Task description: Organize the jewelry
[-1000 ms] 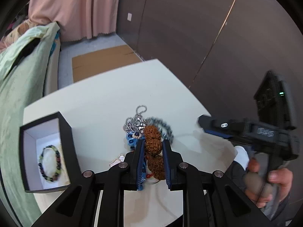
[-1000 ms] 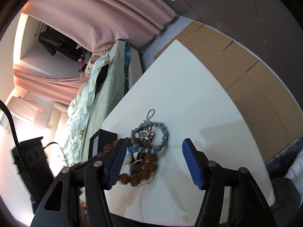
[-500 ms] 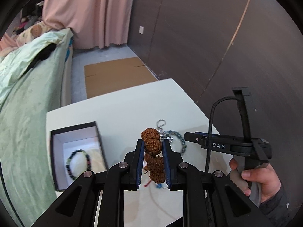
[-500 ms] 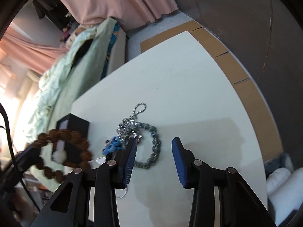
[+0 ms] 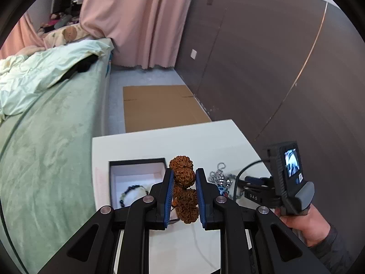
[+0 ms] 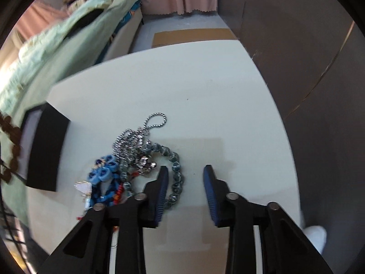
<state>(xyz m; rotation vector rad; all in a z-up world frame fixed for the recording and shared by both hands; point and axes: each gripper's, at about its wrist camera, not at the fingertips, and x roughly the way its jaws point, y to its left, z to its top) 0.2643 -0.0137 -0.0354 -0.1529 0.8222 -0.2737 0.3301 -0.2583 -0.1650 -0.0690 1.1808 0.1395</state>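
Filling the left of both views, a bed [image 5: 45, 118] under a pale green cover [image 6: 45, 52] runs alongside the white worktop [image 5: 194, 141], with a flattened sheet of cardboard [image 5: 159, 107] on the floor beyond its far edge. On the worktop's left side sits a black jewelry box [image 5: 136, 161]; only the left wrist view looks into its white interior, where a dark and pale beaded bracelet [image 5: 133, 190] lies, while the right wrist view shows just its black outer wall [image 6: 46, 150]. The left gripper [image 5: 183, 194] is raised above the worktop beside the box, its jaws clamped on a bracelet of big knobbly brown seed beads [image 5: 183, 178], which appears in the right wrist view only as a blurred brown string at the left margin [image 6: 11, 141]. The right gripper [image 6: 186, 187] hovers low over the worktop with its jaws apart and nothing between them, just right of a tangled jewelry pile; the left wrist view shows it from outside, with its small lit screen and the hand [image 5: 303, 223] holding it. The pile, seen whole only from the right wrist, holds a silver chain [image 6: 136, 137], a grey-blue bead bracelet [image 6: 175, 175] and a blue bead piece [image 6: 103, 173].
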